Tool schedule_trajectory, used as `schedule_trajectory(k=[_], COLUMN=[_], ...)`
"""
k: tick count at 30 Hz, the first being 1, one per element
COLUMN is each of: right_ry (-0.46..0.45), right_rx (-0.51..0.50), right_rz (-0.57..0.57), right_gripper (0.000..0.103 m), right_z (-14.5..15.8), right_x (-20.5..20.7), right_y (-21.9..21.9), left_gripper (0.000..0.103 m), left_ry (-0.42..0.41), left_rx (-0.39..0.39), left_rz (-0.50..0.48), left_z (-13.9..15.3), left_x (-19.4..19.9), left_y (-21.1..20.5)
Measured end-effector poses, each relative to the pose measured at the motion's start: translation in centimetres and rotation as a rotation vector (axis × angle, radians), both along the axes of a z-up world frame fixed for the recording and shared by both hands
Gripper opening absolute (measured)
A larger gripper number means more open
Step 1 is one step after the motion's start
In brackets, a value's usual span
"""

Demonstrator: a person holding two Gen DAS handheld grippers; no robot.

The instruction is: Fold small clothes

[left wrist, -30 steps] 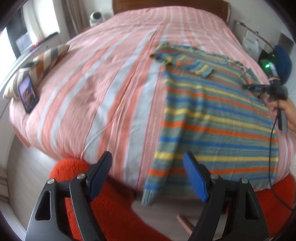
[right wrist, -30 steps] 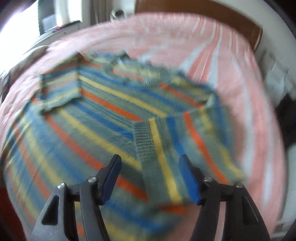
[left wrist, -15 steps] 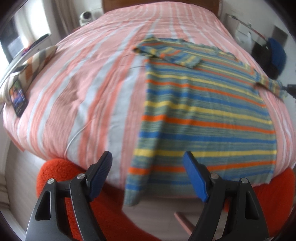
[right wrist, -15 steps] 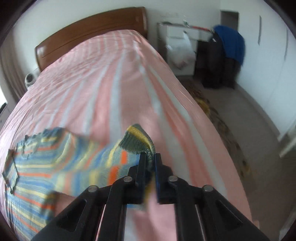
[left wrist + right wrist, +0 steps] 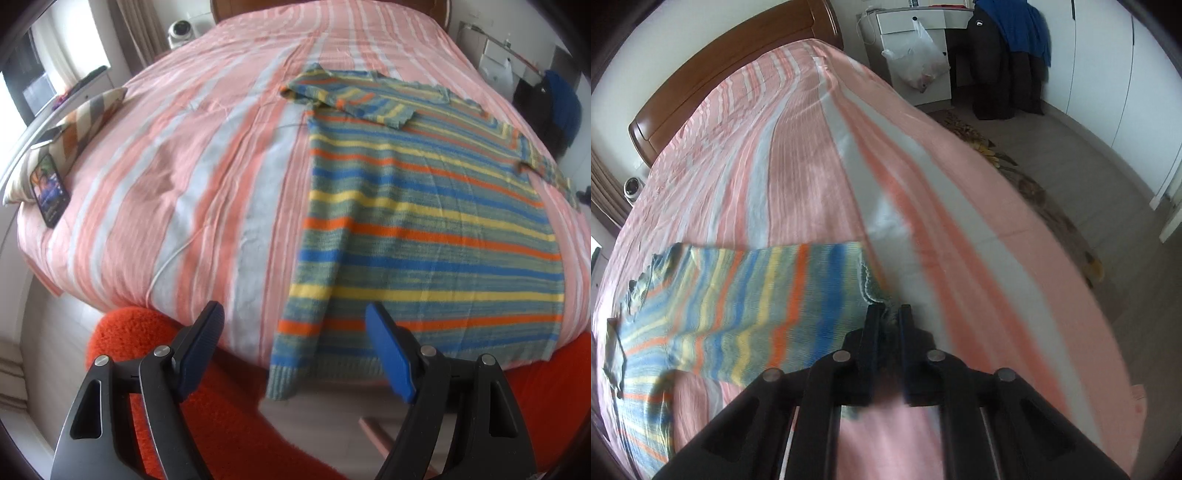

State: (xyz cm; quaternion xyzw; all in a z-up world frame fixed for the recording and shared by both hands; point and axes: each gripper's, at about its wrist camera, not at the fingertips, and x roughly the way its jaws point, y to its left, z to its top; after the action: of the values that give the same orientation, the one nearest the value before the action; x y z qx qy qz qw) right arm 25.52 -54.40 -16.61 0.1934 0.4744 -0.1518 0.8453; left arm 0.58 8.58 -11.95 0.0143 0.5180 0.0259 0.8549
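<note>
A striped knit sweater [image 5: 424, 229] in green, blue, yellow and orange lies flat on the pink striped bed [image 5: 207, 155]. Its hem hangs over the near edge. Its left sleeve is folded across the chest. My left gripper [image 5: 295, 347] is open and empty, hovering off the bed's near edge by the hem. My right gripper [image 5: 889, 312] is shut on the cuff of the sweater's right sleeve [image 5: 764, 299], which is stretched out sideways over the bed.
A phone [image 5: 50, 194] leans on a striped pillow [image 5: 74, 129] at the bed's left edge. A thin white cable [image 5: 173, 254] lies on the bedspread. An orange fuzzy seat [image 5: 147, 339] sits below the near edge. A nightstand with a plastic bag [image 5: 919, 62] and hanging clothes [image 5: 1012, 55] stand beside the bed.
My right gripper closed on the sleeve cuff and pulled the sleeve out to the right, away from the body. My left gripper stayed open and shifted slightly.
</note>
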Motion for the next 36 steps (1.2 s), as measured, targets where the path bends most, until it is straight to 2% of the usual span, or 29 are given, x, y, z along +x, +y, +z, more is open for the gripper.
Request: schedule_trajectory(k=[4, 5, 6, 7, 8, 10, 13, 14, 16, 18, 19, 22, 24, 26, 27, 28, 29, 30, 31, 32, 36], right_ry=[-0.084, -0.104, -0.123, -0.116, -0.086, -0.022, -0.049, -0.056, -0.079, -0.113, -0.12, -0.125, -0.126, -0.142, -0.15, -0.161, -0.169, -0.177, -0.184, -0.189, -0.199], right_rx=[-0.068, -0.045, 0.028, 0.067, 0.086, 0.085, 0.059, 0.027, 0.003, 0.023, 0.027, 0.056, 0.058, 0.035, 0.025, 0.013, 0.004, -0.004, -0.016, -0.028, -0.068], right_rz=[0.077, 0.108, 0.16, 0.181, 0.187, 0.167, 0.114, 0.095, 0.075, 0.092, 0.103, 0.136, 0.154, 0.177, 0.184, 0.193, 0.198, 0.202, 0.205, 0.206, 0.209], right_gripper=[0.015, 0.017, 0.024, 0.029, 0.029, 0.028, 0.024, 0.026, 0.038, 0.045, 0.045, 0.045, 0.046, 0.046, 0.046, 0.046, 0.046, 0.048, 0.049, 0.05, 0.05], right_z=[3.4, 3.6, 3.2, 2.6, 1.4, -0.8, -0.6, 0.1, 1.0, 1.7, 1.7, 1.3, 0.6, 0.5, 0.5, 0.3, 0.4, 0.4, 0.4, 0.5, 0.6], right_x=[-1.8, -1.9, -1.9, -2.0, -2.0, -2.2, -4.6, -5.5, -7.4, -9.5, -10.6, -13.2, -14.9, -16.7, -17.3, -17.8, -18.4, -19.1, -19.6, -19.8, -19.4], right_y=[2.5, 3.2, 3.9, 4.3, 4.6, 4.3, 3.7, 3.9, 4.7, 6.1, 6.9, 9.6, 11.3, 12.9, 13.5, 14.3, 14.7, 14.9, 15.2, 15.3, 15.7], left_gripper=[0.081, 0.081, 0.081, 0.081, 0.081, 0.081, 0.088, 0.092, 0.093, 0.093, 0.093, 0.093, 0.093, 0.091, 0.088, 0.081, 0.055, 0.016, 0.005, 0.005, 0.004], left_ry=[0.009, 0.01, 0.011, 0.011, 0.004, -0.042, -0.124, -0.147, -0.198, -0.196, -0.172, -0.121, -0.055, 0.018, 0.035, 0.035, 0.039, 0.044, 0.047, 0.043, -0.074], left_rx=[0.01, 0.011, 0.012, 0.015, 0.023, 0.05, 0.081, 0.083, 0.109, 0.145, 0.17, 0.233, 0.24, 0.209, 0.154, 0.085, 0.034, 0.009, -0.015, -0.048, -0.05], left_rz=[-0.038, -0.049, -0.06, -0.076, -0.093, -0.116, -0.143, -0.161, -0.239, -0.329, -0.397, -0.501, -0.495, -0.44, -0.398, -0.354, -0.307, -0.278, -0.244, -0.216, -0.068], left_z=[-0.3, -0.2, -0.1, 0.2, 0.7, 2.6, 5.8, 6.5, 7.5, 6.8, 5.6, 1.6, -1.1, -3.4, -4.0, -4.0, -3.8, -3.6, -3.1, -2.4, 1.2], left_x=[0.6, 0.8, 1.1, 1.5, 2.0, 3.1, 5.8, 7.0, 10.3, 13.2, 15.3, 19.6, 22.0, 24.1, 24.9, 25.4, 25.8, 25.9, 26.1, 26.1, 25.3], left_y=[-1.5, -1.9, -2.3, -2.7, -2.9, -2.9, -2.8, -2.9, -4.4, -6.6, -8.3, -11.6, -12.4, -12.0, -11.2, -10.3, -9.4, -8.8, -8.0, -7.2, -2.2])
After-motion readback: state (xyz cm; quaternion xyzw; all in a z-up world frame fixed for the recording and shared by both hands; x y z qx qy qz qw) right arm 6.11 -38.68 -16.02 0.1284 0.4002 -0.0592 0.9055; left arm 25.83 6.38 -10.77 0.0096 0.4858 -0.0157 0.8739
